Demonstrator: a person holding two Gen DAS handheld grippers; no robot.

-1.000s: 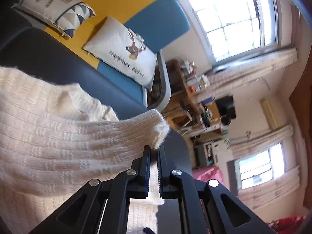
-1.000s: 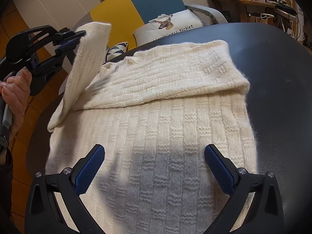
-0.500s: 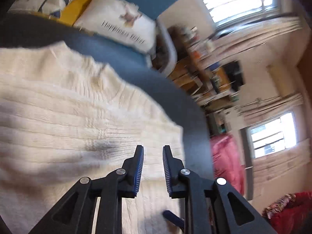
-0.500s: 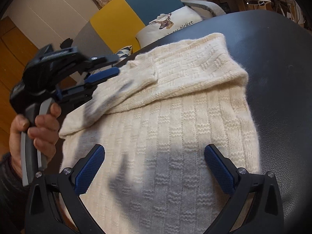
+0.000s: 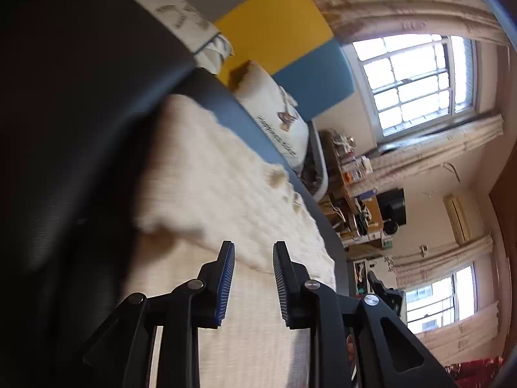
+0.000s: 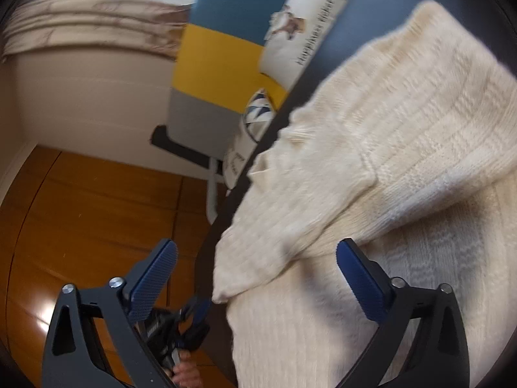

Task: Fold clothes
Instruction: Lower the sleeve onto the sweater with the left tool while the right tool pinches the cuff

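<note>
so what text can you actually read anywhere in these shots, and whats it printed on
"Happiness ticket": my best reading, blurred, along the edge of the white cushion with the animal picture, on the sofa behind the table; the same cushion shows it in the left wrist view, too smeared to read.
Dark marks on the patterned cushion: too blurred to read.
Packets on the shelf under the window: too small to read.
Nothing on the sweater.

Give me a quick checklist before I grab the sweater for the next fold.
1. Left gripper empty, jaws apart: ok.
2. Right gripper empty, jaws wide: ok.
3. Sleeve folded onto the cream knit sweater body: ok.
4. Sweater fully on the dark table: not ok, one edge sits at the table rim.
5. Sweater's far edge lying flat: cannot tell, blurred.
6. Hem position: cannot tell, out of frame.
</note>
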